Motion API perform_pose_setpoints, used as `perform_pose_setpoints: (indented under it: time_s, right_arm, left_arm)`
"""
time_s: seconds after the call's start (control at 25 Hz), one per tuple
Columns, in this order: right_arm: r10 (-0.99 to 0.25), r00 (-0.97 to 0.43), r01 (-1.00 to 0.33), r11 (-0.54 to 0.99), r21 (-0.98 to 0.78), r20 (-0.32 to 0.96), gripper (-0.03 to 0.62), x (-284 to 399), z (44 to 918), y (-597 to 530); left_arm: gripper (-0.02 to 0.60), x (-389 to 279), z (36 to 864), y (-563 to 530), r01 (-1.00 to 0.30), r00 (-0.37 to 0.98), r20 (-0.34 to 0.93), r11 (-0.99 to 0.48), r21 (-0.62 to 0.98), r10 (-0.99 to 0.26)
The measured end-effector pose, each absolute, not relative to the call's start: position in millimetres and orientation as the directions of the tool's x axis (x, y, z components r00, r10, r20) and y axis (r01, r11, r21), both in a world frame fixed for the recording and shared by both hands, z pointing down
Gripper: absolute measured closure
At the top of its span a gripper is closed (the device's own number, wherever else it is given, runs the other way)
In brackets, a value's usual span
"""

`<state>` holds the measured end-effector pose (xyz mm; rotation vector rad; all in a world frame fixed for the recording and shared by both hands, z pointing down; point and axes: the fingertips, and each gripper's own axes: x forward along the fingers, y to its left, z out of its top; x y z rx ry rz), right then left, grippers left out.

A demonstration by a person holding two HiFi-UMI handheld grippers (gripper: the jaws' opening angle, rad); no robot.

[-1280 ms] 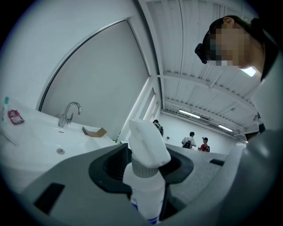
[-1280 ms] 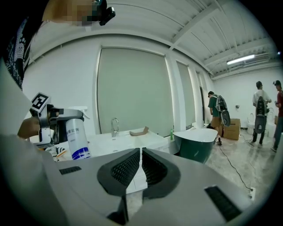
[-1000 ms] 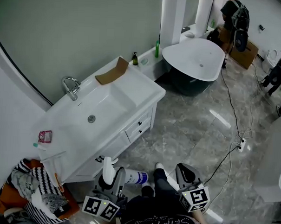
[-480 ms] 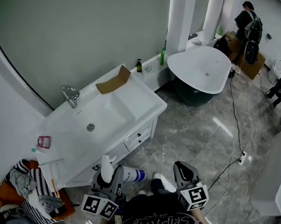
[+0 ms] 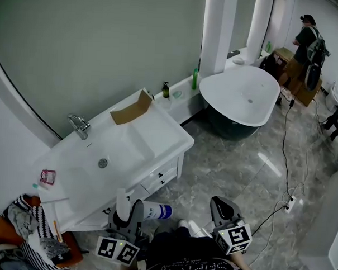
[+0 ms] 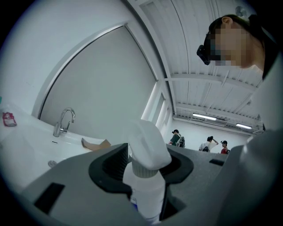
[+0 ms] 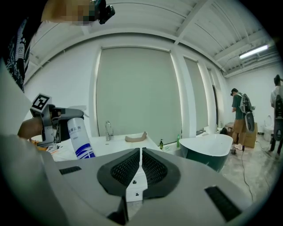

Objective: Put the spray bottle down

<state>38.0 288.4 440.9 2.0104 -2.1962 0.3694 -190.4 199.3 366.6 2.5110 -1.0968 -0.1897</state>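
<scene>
While fingers of the left gripper (image 6: 148, 164) clamp the spray bottle (image 6: 147, 196), the right gripper (image 7: 140, 165) is closed, empty.

Place: a bathroom set up inside a big hall, like a show room.
Wash spot: a white sink cabinet (image 5: 129, 152) with drawers (image 5: 161, 176) and a shiny tap (image 5: 79, 126).
Tub: a big bathtub (image 5: 238, 92), white inside and dark outside, standing on its own.
Bottles: a dark soap pump bottle (image 5: 166, 90) and a green bottle (image 5: 195, 78) on the ledge by the wall.
Floor: a grey, stone-look floor (image 5: 229, 168).
Hall signs: a high ribbed roof (image 6: 208, 88) with long strip lights (image 6: 204, 116). A black cable (image 5: 285, 148) runs over the floor to a plug strip (image 5: 291, 206). A person with a backpack (image 5: 307, 40) stands at the far end.
</scene>
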Motion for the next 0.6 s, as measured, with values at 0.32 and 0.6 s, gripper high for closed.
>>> perform_pose_setpoints:
  time_s: [0.32,0.6]
  right_arm:
    - [-0.956,-0.108,-0.989,0.077,-0.123,0.273,0.565,46,449,276]
    - [-0.946,-0.099,-0.990,0.061,-0.131,0.310,0.565,49,455,259]
  left_arm:
    - [0.399,-173,382,201,-0.676,0.698,0.074,-0.622,0.396,-0.712]
    - [0.399,-162,390,181,-0.651,0.732,0.099,-0.648,0.395,-0.674]
